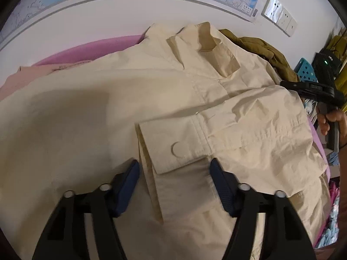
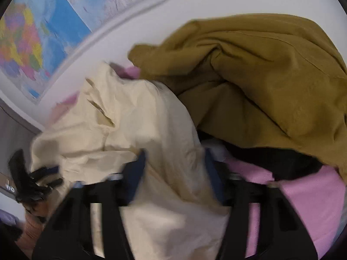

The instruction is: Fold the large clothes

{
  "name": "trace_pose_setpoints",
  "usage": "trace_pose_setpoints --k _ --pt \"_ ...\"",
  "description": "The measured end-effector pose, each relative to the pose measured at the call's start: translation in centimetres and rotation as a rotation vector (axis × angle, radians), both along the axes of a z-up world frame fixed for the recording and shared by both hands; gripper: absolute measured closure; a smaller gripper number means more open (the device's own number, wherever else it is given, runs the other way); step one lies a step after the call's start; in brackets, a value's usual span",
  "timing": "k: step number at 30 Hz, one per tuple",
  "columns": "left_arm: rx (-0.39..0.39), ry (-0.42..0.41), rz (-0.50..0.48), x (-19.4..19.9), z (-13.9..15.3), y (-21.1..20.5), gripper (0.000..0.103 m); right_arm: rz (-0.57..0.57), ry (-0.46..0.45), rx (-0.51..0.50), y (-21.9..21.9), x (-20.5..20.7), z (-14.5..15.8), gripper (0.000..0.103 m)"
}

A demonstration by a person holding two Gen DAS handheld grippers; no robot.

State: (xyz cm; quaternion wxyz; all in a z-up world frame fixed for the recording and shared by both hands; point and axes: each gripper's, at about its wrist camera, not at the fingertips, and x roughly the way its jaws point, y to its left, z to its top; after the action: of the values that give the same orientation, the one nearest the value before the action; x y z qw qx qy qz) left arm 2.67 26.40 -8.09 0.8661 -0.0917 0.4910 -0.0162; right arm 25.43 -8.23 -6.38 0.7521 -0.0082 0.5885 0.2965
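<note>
— Cream jacket (image 1: 151,99): where is it?
— Spread over the pink bed (image 1: 91,49), collar toward the wall, beside an olive garment (image 2: 249,75).
— Fingers?
— Left gripper (image 1: 173,173) spread wide astride the cuff; right gripper (image 2: 173,166) parted, cream fabric between.

A white wall (image 1: 112,19) is running behind the scene, carrying a map (image 2: 43,34) in blues and bright colours with a grey band (image 1: 65,8) curving just under it. White sockets (image 1: 279,15) are sitting on the wall to the right of the map, and below them a teal perforated crate (image 1: 306,71) is showing beside yellow-green cloth (image 1: 340,43) that is hanging at the edge. A pink sheet (image 2: 303,199) is covering the surface below, and soft light is falling from above, throwing a shadow on the left.
</note>
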Motion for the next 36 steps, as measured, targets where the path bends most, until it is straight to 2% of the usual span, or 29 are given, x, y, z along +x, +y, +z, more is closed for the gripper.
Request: trace_pose_setpoints --k 1,2,3,4,7,10,12,13,14,15,16,19,21,22,23,25,27,31,33,36 --pt "0.027 -0.001 0.005 0.0 -0.1 -0.1 0.072 0.033 -0.011 -0.03 0.3 -0.1 -0.1 0.089" --pt "0.042 0.004 0.008 0.2 -0.2 -0.1 0.081 0.047 -0.034 -0.071 0.4 -0.2 0.2 0.097" --pt "0.056 0.01 0.015 0.2 -0.3 0.1 0.096 0.05 -0.089 -0.113 0.1 -0.2 1.2 0.098" --pt "0.047 0.009 0.026 0.0 -0.3 0.6 0.1 0.045 -0.12 -0.117 -0.2 -0.1 2.0 0.098" --pt "0.03 0.021 0.048 -0.8 -0.5 1.9 0.102 -0.009 -0.221 -0.067 -1.7 0.7 6.1 0.099" --pt "0.046 0.024 0.021 -1.6 -1.0 1.9 0.102 -0.033 -0.261 -0.079 -1.5 0.9 6.5 0.099" --pt "0.059 0.016 -0.008 -2.0 -1.1 1.6 0.101 -0.043 -0.273 -0.136 -1.1 1.1 5.2 0.098" --pt "0.058 0.006 -0.012 -2.2 -0.9 1.6 0.095 -0.04 -0.27 -0.161 -0.7 1.1 4.4 0.098" --pt "0.055 0.002 -0.005 -2.3 -0.7 1.7 0.085 -0.039 -0.267 -0.174 -0.6 1.0 3.9 0.098" --pt "0.03 0.004 -0.005 -2.1 -0.4 1.9 0.065 -0.051 -0.254 -0.166 -0.8 1.0 3.4 0.098" --pt "0.007 0.001 -0.011 -1.8 -0.2 2.0 0.058 -0.067 -0.241 -0.152 -0.8 1.1 3.3 0.098" --pt "0.001 -0.006 -0.023 -0.6 0.3 1.9 0.054 -0.094 -0.222 -0.115 -1.7 1.0 3.4 0.097" --pt "-0.008 0.004 -0.034 0.6 0.1 1.4 0.055 -0.1 -0.23 -0.118 -2.5 1.0 3.9 0.095" --pt "-0.003 0.003 -0.036 1.1 -0.1 1.2 0.063 -0.114 -0.241 -0.129 -2.7 0.9 4.2 0.089" --pt "0.01 0.003 -0.039 1.3 -0.3 1.0 0.067 -0.128 -0.249 -0.131 -2.9 0.8 4.5 0.076" --pt "0.01 0.034 -0.031 1.9 -1.1 0.7 0.08 -0.121 -0.287 -0.117 -2.9 -0.3 5.8 0.067" --pt "0.005 0.031 -0.02 2.0 -1.2 0.8 0.08 -0.113 -0.345 -0.09 -3.0 -2.1 7.4 0.061" --pt "0.014 -0.014 -0.006 0.3 -0.3 1.5 0.068 -0.035 -0.397 0.01 -1.7 -6.6 9.4 0.058" --pt "0.004 -0.05 -0.003 -1.1 0.6 1.9 0.061 0.063 -0.383 0.055 0.1 -8.9 9.0 0.059" --pt "0.009 -0.135 0.013 -3.9 2.6 2.5 0.052 0.252 -0.295 0.066 4.8 -12.4 6.7 0.058"
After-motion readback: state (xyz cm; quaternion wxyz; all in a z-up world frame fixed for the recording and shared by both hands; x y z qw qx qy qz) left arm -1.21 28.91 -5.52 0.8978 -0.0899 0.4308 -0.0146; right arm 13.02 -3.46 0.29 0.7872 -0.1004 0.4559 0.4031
